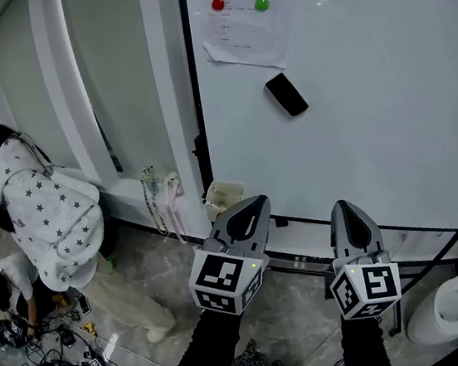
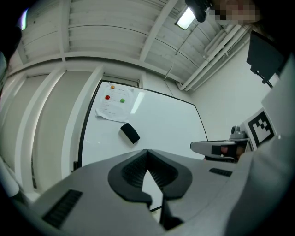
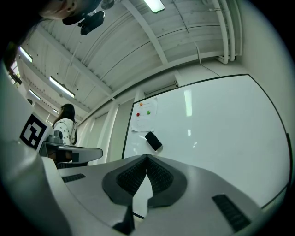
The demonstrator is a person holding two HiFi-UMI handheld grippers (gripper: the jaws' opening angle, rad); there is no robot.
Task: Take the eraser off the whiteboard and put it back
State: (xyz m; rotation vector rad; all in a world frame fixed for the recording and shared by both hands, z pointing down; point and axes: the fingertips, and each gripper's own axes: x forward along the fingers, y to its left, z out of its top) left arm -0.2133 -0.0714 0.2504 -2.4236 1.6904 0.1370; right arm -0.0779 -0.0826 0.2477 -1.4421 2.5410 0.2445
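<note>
Two hand-held grippers point at a whiteboard [image 1: 373, 134]. The left gripper [image 1: 253, 206] has its jaws together with nothing between them, and so does the right gripper [image 1: 346, 205]. One black eraser [image 1: 286, 94] clings tilted to the board, ahead of and above both grippers, well apart from them.

Likely risk: jaws arriving closed would shove the eraser, sliding it or knocking it off the board. A loose aim could also catch the paper sheet [image 1: 245, 17] just above the eraser.

Count: two grippers, one eraser, one whiteboard, one paper sheet, two magnets, a red magnet [image 1: 218, 4] and a green magnet [image 1: 261, 4].
</note>
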